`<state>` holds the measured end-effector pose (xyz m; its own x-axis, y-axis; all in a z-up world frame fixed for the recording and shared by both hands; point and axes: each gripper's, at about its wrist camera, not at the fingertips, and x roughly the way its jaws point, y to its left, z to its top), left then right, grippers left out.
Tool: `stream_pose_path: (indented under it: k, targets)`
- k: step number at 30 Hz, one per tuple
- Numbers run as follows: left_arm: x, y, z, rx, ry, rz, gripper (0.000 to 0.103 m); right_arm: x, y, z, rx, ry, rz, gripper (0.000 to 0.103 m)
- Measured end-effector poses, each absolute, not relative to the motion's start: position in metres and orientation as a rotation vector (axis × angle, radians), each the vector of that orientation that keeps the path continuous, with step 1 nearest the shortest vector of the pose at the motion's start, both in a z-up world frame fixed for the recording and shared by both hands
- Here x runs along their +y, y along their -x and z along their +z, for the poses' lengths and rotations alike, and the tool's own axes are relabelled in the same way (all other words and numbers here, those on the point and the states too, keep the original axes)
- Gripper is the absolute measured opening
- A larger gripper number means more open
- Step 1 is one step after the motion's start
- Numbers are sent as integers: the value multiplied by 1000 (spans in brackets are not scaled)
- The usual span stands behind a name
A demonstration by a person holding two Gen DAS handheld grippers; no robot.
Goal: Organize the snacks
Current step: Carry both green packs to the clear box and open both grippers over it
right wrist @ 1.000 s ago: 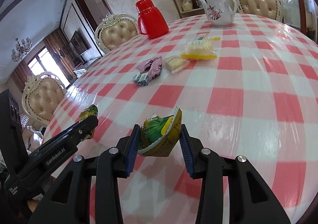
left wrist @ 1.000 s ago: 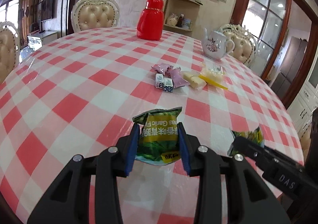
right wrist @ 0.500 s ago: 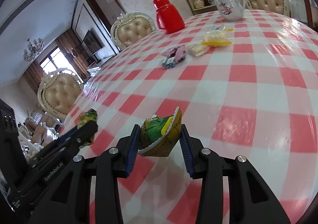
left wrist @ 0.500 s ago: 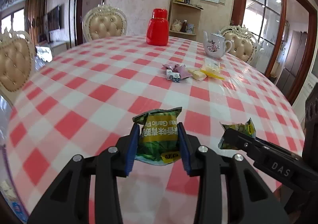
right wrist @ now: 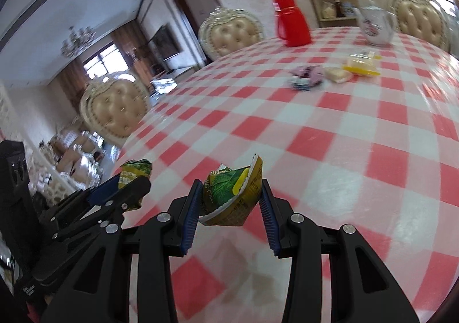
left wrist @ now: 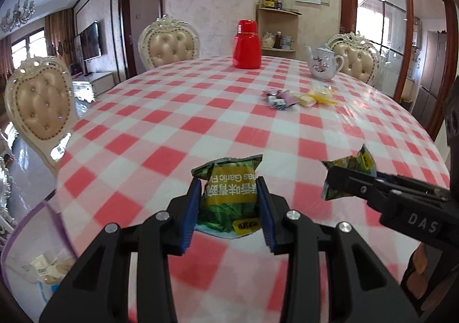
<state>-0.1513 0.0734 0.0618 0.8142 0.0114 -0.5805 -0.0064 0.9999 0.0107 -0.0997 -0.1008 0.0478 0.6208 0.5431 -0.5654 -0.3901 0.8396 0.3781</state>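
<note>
My left gripper point(left wrist: 229, 202) is shut on a green and yellow garlic-pea snack packet point(left wrist: 229, 194), held above the near edge of the table. My right gripper point(right wrist: 231, 202) is shut on a second, crumpled green and yellow snack packet point(right wrist: 233, 194). Each gripper shows in the other's view: the right one point(left wrist: 338, 182) with its packet point(left wrist: 352, 168), the left one point(right wrist: 134, 188) with its packet point(right wrist: 133, 172). A cluster of small snacks lies far across the table: purple wrappers point(left wrist: 278, 98), a pale bar point(left wrist: 305, 100) and a clear bag with yellow point(left wrist: 322, 93).
The round table has a red and white checked cloth point(left wrist: 200, 125). A red thermos point(left wrist: 246, 45) and a white teapot point(left wrist: 322, 63) stand at the far side. Cream tufted chairs point(left wrist: 169, 46) surround the table. The floor point(left wrist: 31, 260) shows at lower left.
Both grippers have pulled back and risen from the table, still holding their packets. The snack cluster, thermos and teapot now look farther away.
</note>
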Motion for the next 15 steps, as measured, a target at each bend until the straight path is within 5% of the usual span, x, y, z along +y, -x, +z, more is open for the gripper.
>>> stream_pose_path:
  k: [15]
  targets:
    - [162, 205, 67, 612, 3, 152, 39, 9, 155, 57, 713, -17, 768, 40]
